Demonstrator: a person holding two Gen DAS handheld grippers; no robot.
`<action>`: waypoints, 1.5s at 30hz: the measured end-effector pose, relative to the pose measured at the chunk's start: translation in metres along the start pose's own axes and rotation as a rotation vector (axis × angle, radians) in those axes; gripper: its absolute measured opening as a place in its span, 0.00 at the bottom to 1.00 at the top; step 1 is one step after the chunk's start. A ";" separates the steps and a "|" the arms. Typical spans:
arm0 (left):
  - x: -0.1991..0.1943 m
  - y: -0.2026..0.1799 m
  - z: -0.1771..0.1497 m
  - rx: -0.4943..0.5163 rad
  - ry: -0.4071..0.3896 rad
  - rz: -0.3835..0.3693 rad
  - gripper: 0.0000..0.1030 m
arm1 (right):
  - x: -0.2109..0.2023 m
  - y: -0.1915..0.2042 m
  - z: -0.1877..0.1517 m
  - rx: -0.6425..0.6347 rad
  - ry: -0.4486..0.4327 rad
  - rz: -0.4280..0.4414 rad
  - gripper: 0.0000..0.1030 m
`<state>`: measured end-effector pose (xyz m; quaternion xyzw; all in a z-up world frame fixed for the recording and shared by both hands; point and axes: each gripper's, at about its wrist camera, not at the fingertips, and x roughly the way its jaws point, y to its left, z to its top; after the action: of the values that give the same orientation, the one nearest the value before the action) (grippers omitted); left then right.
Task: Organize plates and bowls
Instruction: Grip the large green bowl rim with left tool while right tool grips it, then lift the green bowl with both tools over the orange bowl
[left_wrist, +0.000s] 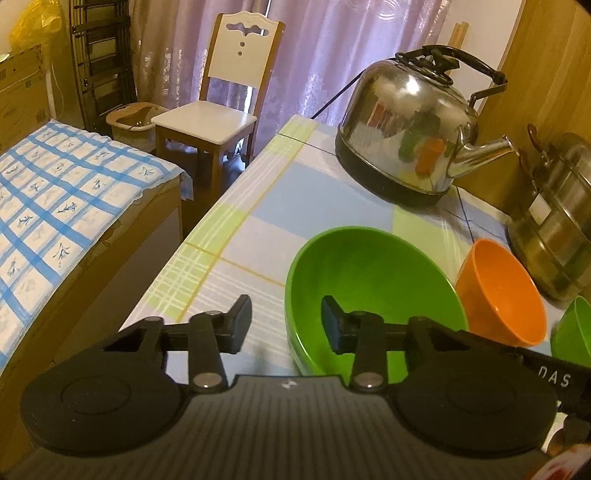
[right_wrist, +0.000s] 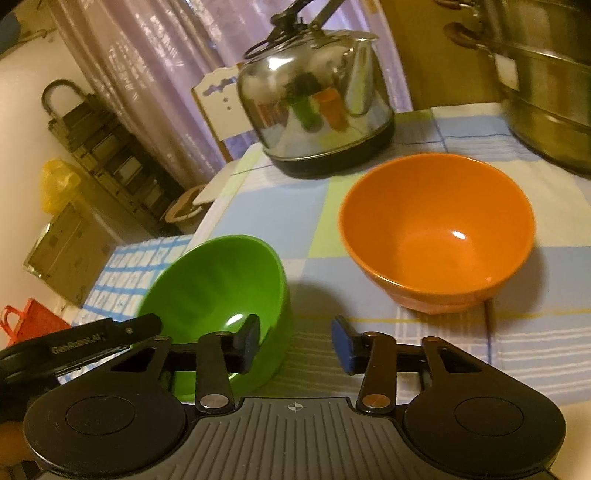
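Black fingers (left_wrist: 240, 317) of left gripper (left_wrist: 286, 321) apart, astride green bowl (left_wrist: 369, 273) wall, not pinching. Right gripper (right_wrist: 297, 343) likewise astride a green rim (right_wrist: 282, 273). On checked tablecloth (left_wrist: 258, 236), beside orange bowl (right_wrist: 436, 229). Grasping step, seemingly; next: pinch, lift, nest.

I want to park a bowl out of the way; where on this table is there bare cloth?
Free: the checked tablecloth between the table's left edge, the steel kettle and the large green plastic bowl. A smaller patch lies in front of the orange plastic bowl. Crowded: the right side, by the stacked steel pot.
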<state>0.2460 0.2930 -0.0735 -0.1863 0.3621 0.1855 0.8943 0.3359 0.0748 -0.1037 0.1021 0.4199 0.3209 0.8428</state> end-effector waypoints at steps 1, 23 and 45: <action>0.000 0.000 0.001 0.004 -0.004 -0.002 0.29 | 0.001 0.001 0.001 -0.006 0.003 0.003 0.35; -0.013 -0.005 0.005 0.022 0.006 -0.021 0.07 | 0.006 0.022 0.001 -0.109 0.023 -0.015 0.13; -0.034 -0.121 0.040 0.133 -0.080 -0.171 0.07 | -0.087 -0.013 0.049 -0.062 -0.188 -0.141 0.11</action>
<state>0.3031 0.2013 0.0014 -0.1493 0.3205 0.0915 0.9309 0.3415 0.0144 -0.0227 0.0760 0.3350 0.2626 0.9017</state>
